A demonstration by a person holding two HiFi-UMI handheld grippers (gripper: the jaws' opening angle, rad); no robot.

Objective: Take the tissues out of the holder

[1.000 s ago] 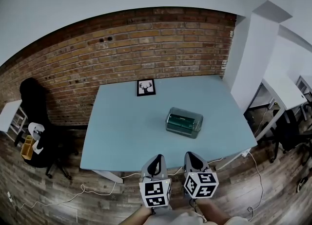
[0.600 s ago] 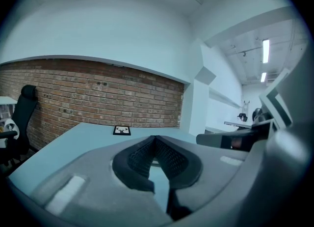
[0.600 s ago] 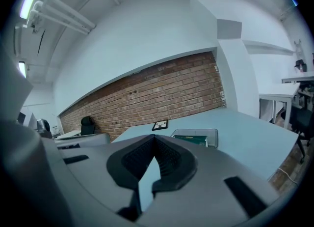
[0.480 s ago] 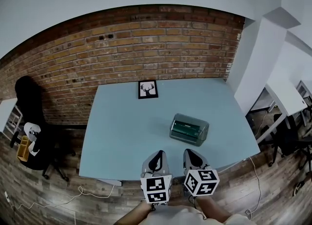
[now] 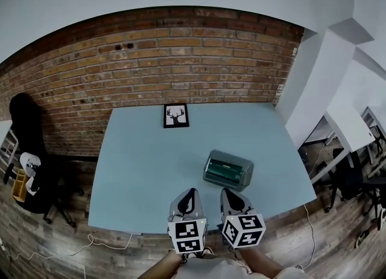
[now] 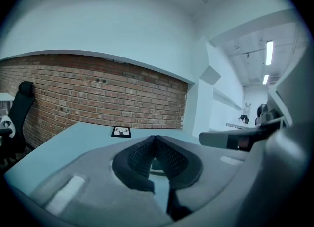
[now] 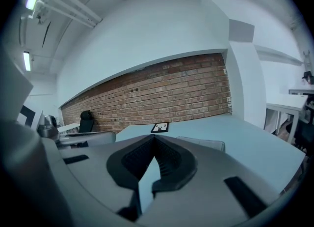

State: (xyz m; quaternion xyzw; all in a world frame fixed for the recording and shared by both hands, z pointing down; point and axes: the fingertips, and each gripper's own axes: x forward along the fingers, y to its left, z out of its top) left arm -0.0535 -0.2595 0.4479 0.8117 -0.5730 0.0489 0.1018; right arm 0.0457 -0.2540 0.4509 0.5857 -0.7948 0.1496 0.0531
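Observation:
On the light blue table [image 5: 145, 169], right of its middle, lies the tissue holder [image 5: 228, 171], a clear grey box with a dark green pack inside. Both grippers hover side by side over the table's near edge, just short of the holder. My left gripper [image 5: 191, 194] is shut with its tips meeting [image 6: 156, 138] and nothing in it. My right gripper [image 5: 228, 192] is also shut and empty [image 7: 154, 138]. In the right gripper view the holder [image 7: 202, 144] shows just behind the right jaw. No tissue sticks out that I can see.
A small framed deer picture [image 5: 176, 115] stands at the table's far edge against the brick wall [image 5: 181, 60]. A black office chair [image 5: 27, 145] is off the left side, a white column [image 5: 307, 84] and a white desk [image 5: 347, 130] off the right. Cables trail on the wooden floor [image 5: 72, 250].
The head view has shifted, and the holder now lies closer to the two grippers. Both grippers stay shut and side by side.

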